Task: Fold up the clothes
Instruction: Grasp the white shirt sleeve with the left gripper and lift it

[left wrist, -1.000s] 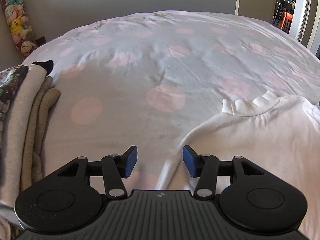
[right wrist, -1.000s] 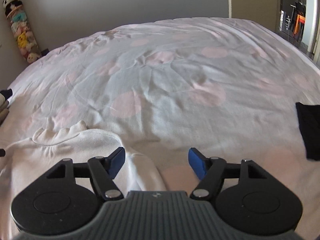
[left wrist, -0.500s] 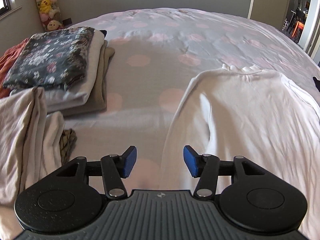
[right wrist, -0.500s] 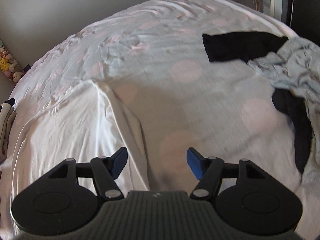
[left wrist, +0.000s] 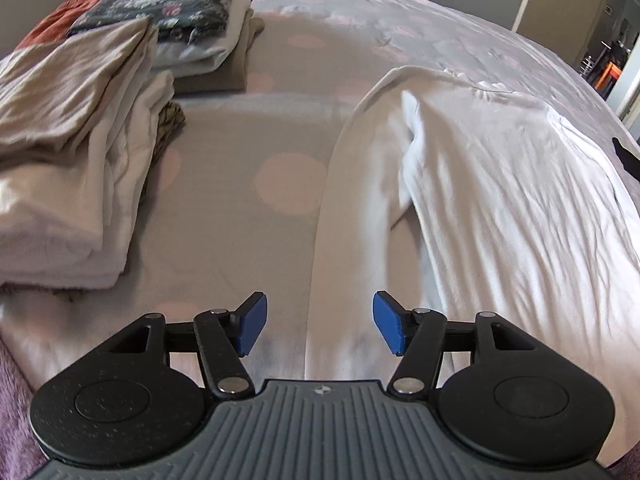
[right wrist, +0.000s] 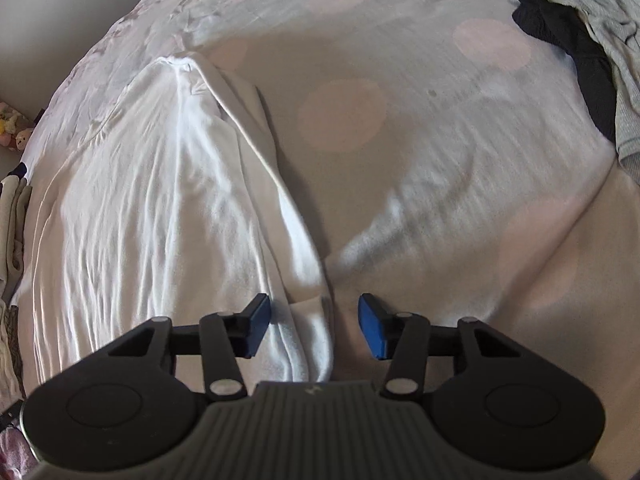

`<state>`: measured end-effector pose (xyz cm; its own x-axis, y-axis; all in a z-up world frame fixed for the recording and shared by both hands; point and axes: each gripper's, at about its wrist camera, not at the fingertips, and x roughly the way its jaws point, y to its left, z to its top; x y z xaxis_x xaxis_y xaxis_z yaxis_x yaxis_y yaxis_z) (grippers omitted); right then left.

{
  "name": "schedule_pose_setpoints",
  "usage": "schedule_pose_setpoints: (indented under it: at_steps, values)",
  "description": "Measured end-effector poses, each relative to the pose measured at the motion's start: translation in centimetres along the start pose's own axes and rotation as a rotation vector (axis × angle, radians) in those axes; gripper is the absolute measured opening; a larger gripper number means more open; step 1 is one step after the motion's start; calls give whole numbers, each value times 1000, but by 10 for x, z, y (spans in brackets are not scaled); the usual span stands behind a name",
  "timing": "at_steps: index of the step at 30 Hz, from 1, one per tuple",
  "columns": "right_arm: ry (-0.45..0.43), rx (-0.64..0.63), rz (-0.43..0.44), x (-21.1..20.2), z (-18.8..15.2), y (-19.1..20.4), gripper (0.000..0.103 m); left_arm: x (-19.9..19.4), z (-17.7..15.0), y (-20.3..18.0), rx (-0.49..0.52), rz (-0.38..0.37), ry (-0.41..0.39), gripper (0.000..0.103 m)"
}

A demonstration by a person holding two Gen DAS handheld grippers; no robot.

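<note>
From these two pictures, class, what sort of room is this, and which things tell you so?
Most likely a bedroom. A bed with a pink-spotted cover fills both views, folded clothes are stacked on it beside a white top spread flat, and soft toys sit by the wall.

1. A white, finely creased knit-cloth top point(left wrist: 500, 200) lies matt and soft on a pale grey cotton bedsheet with faded pink dots point(left wrist: 288, 184).
2. The left gripper point(left wrist: 319, 328) and right gripper point(right wrist: 314, 326) show matt black plastic arms, ribbed grey housings, blue rubbery pads and shiny metal pivot pins.
3. Folded beige and cream cloth stack point(left wrist: 68, 152) looks soft and wrinkled.
</note>
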<state>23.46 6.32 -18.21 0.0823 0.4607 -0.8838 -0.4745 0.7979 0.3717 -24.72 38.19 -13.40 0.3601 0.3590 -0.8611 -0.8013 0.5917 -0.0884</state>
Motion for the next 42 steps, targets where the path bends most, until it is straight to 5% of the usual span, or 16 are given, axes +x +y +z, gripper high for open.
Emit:
schedule_pose_setpoints:
  at_steps: [4, 11, 21, 28, 42]
  values:
    - [15, 20, 26, 0, -4, -3, 35, 9, -24, 6, -79, -50, 41, 56]
    - [-31, 44, 38, -10, -7, -6, 4, 16, -44, 8, -103, -37, 32, 29]
    - [30, 116, 54, -4, -4, -17, 9, 16, -45, 11, -120, -44, 19, 26]
    - [-60, 115, 28, -26, 7, -21, 4, 16, -44, 11, -121, -47, 21, 26]
    - [-255, 105, -224, -86, 117, -71, 4, 18, -39, 1, -88, -1, 56, 26]
